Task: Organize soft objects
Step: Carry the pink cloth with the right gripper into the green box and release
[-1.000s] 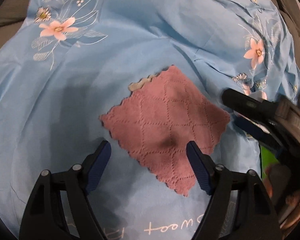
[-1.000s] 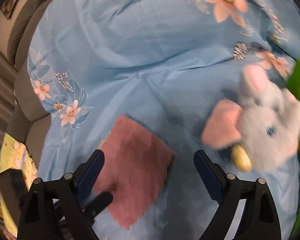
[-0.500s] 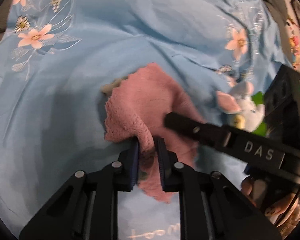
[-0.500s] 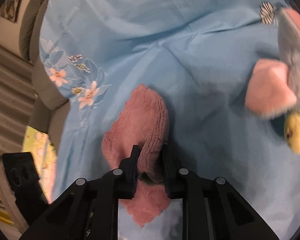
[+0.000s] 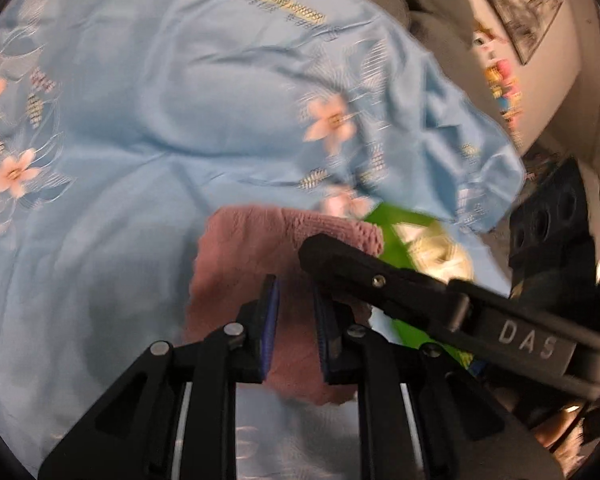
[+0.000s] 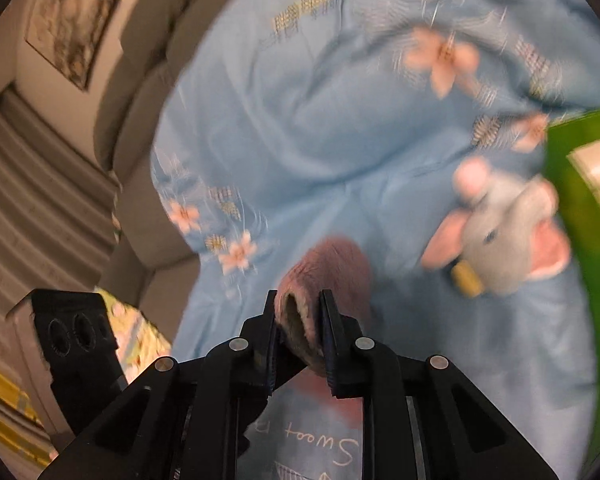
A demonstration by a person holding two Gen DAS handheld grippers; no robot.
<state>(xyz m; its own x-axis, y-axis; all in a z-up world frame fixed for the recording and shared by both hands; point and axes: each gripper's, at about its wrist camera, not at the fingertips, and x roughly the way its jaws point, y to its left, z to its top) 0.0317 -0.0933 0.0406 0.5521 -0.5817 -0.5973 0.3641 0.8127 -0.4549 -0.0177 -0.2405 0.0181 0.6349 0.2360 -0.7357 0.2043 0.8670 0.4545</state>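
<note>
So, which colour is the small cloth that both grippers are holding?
The cloth is dusty pink; the left wrist view shows it best.

Cloth (image 5: 236, 264) was dusty pink, diamond-stitched texture. Bedsheet (image 5: 148, 128) was light blue, printed with pale pink flowers and white line-drawn leaves, white lettering near edge. Plush elephant (image 6: 500, 236) was grey, pink ears. Box (image 6: 580, 200) was bright green. Claw pads (image 5: 271, 320) were blue, frames black.

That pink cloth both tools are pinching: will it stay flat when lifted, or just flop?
Probably flop: the pink cloth already bunches and folds where the left gripper and right gripper clamp it. It looks light, since thin pinches carry it. The fuzzy pile should resist slipping from the jaws.
</note>
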